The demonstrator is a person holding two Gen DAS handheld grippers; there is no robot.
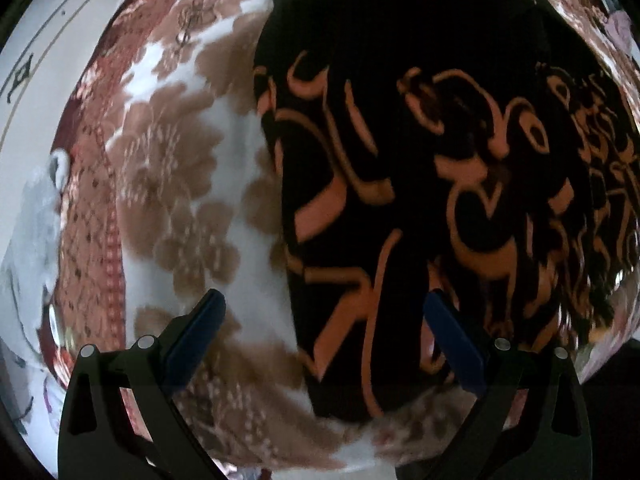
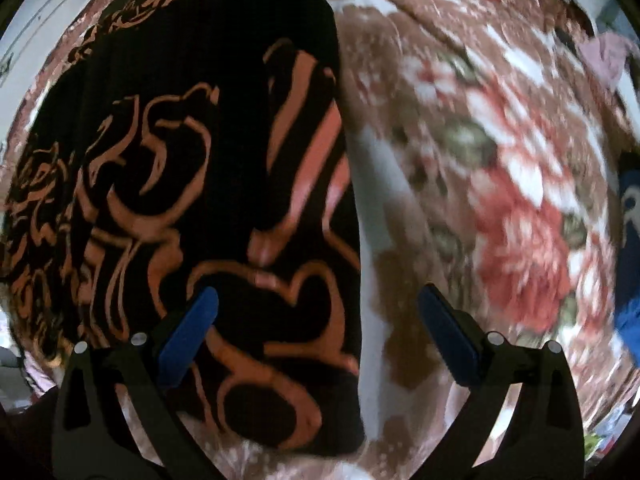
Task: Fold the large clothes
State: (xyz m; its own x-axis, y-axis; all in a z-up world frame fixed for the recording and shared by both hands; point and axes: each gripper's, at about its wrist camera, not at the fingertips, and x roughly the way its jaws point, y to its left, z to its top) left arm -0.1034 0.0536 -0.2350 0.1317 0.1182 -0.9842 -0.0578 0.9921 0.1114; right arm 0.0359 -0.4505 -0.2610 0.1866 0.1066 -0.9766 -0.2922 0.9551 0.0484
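Both claws sit nearest the lens: left gripper [image 1: 324, 334] released, fingers spread, nothing between them; right gripper [image 2: 318, 332] the same. Black garment with orange print [image 1: 420, 184] lies flat on the floral bedspread [image 1: 180, 184], left side and near hem forming straight edges; right gripper view shows its other long edge [image 2: 348, 208] just as straight. Judging from that, it's already folded to a narrow panel, maybe one cross fold left. Bed surface is soft, busy red-brown pattern [image 2: 500, 200]. White wall or door [image 1: 44, 60] at far left, blue item [image 2: 630, 240] at right edge, frames motion-blurred
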